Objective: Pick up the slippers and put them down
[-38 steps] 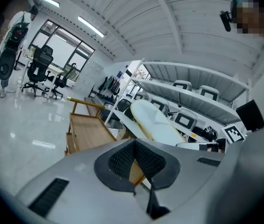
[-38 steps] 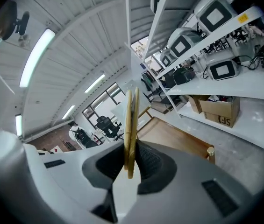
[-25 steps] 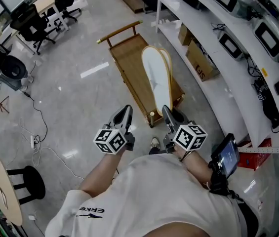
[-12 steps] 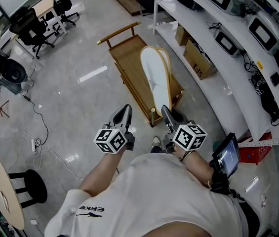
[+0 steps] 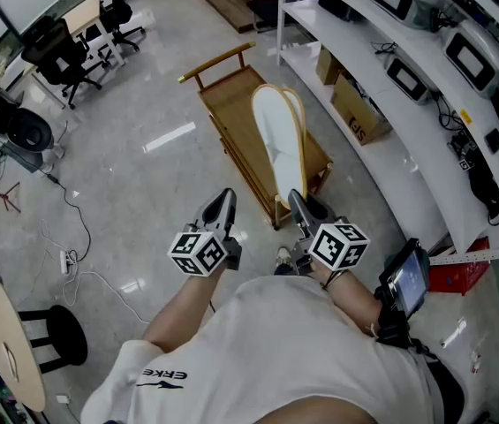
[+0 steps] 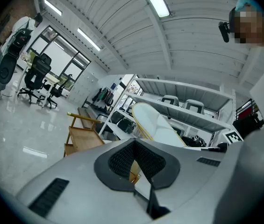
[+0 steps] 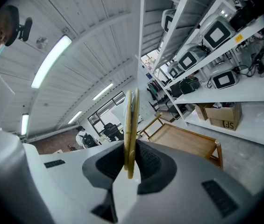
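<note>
The right claw (image 5: 296, 200), at lower centre of the head view, is clamped on the near end of the slippers (image 5: 277, 140). They are a white, yellow-edged pair pressed flat together, jutting up-frame from the claw over the wooden cart (image 5: 231, 104). Just left, the left claw (image 5: 225, 196) has its tips together, empty.

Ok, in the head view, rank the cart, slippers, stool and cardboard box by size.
1. Cart
2. Slippers, though held nearer the camera
3. Stool and box look about alike
</note>
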{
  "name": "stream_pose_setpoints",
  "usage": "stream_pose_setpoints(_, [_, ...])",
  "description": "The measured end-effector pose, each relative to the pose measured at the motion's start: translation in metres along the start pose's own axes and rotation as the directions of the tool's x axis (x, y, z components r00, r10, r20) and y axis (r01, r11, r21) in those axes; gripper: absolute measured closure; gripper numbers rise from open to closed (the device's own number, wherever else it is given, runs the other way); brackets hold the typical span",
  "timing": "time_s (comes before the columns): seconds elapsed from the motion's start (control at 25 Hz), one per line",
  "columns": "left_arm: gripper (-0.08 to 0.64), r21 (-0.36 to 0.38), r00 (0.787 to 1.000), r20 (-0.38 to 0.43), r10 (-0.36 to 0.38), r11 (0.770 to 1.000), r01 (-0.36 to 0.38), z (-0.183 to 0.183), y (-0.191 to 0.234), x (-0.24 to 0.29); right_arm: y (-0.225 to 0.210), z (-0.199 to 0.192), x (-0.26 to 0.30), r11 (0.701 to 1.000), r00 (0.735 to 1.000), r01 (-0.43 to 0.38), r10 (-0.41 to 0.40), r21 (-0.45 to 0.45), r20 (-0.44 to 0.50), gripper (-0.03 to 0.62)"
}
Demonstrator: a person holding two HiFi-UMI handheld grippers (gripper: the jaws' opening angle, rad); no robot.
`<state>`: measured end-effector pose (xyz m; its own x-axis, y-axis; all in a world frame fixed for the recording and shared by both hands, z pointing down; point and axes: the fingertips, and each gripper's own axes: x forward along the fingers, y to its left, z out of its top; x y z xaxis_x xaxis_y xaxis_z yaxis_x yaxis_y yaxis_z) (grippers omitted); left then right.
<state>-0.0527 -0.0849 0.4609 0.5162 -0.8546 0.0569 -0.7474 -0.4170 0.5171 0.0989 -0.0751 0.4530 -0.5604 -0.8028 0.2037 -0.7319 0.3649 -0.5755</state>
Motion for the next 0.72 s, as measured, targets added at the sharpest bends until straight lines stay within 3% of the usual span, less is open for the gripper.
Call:
stream_pose_setpoints(0.36, [0.557, -0.008, 0.999, 0.024, 0.026, 1.000, -0.026, 0.004, 0.008, -0.015, 0.011, -0.011, 0.007, 1.000, 1.000, -0.020, 0.020, -0.001, -0.018, 0.529])
stream_pose_setpoints(0.72, [0.557, -0.023, 0.993, 0.051, 0.107, 0.994, -0.105, 0.009, 0.032, -0.064, 0.051, -0.045, 0.019, 0.997, 0.994, -0.082, 0.082, 0.003, -0.074, 0.529])
